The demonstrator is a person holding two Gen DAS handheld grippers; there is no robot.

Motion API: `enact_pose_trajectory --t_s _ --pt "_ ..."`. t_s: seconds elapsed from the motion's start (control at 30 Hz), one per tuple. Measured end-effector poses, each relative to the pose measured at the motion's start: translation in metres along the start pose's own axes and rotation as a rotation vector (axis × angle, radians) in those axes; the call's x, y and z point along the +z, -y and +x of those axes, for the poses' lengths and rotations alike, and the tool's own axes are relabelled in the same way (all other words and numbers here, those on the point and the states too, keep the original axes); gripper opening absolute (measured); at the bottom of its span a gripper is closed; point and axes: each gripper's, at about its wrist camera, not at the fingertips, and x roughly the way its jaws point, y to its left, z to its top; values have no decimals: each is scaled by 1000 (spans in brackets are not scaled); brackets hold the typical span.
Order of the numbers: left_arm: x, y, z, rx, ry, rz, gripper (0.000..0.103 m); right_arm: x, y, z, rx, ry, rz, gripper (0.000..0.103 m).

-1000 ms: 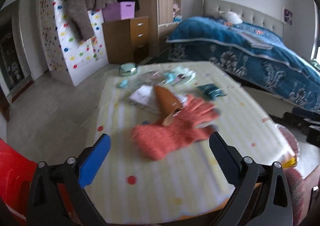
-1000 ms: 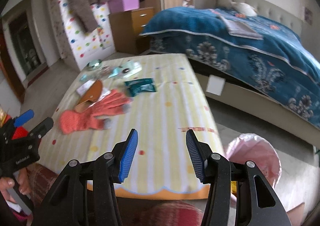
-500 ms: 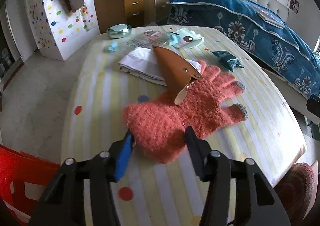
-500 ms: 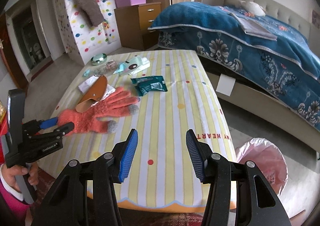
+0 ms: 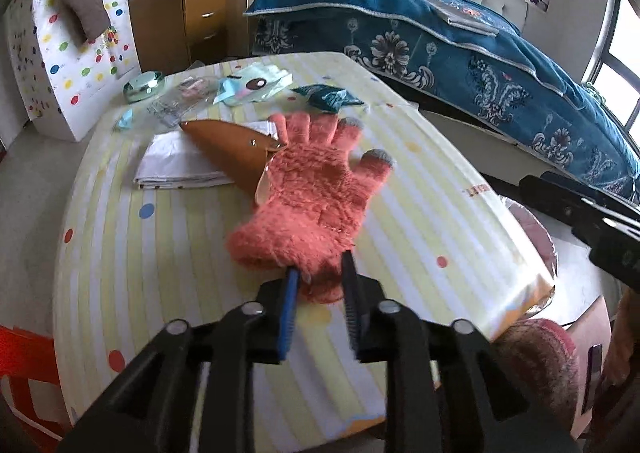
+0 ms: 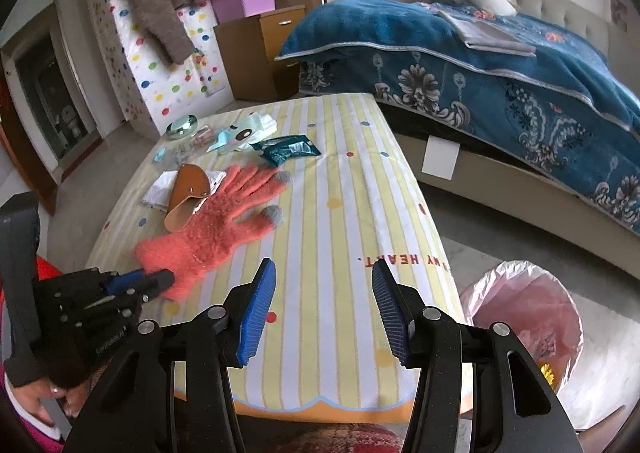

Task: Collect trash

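Note:
An orange knit glove with grey fingertips lies on the yellow striped table. My left gripper is closing, and the glove's cuff sits between its pads, which press on it. In the right wrist view the same glove meets the left gripper at its cuff. My right gripper hovers open over the table's near edge with nothing between its fingers. A teal wrapper lies further back, and a bin lined with a pink bag stands on the floor to the right.
A brown leather case rests on a folded white cloth beside the glove. At the far end lie a mint round tin, a clear packet and a pale pack with a cartoon eye. A blue bed runs along the right.
My left gripper moved forward and down to the glove's cuff and its jaws narrowed from wide open onto it. The right gripper stayed open and drifted slightly.

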Motion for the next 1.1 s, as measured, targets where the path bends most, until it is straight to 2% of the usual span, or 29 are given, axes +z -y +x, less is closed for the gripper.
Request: enact_pose_trajectory --t_s 0.03,0.07,0.13,0.2,0.37,0.57,0.77,0.9,1.1 --pt "1 -2 -3 10 10 -6 46 1 2 -1 -1 3 2 51" --pt "2 -4 -8 28 30 -10 55 2 2 0 -1 4 2 51" --pt "6 -9 -12 68 59 -13 61 6 2 2 2 6 -4 51" --pt "11 -17 -16 108 81 -24 67 10 1 6 3 9 -12 57" --pt "27 -44 -17 171 111 -66 69 27 -8 22 16 13 -42 59" --pt "52 -70 -1 202 118 -87 69 66 -28 77 32 -15 -100 58" --pt "73 -84 21 209 115 -89 69 95 -39 128 54 -50 -132 57" --pt "82 -93 32 210 118 -94 69 116 -40 168 36 -78 -148 57" --pt "79 -98 38 196 106 -100 69 115 -38 191 39 -117 -137 56"
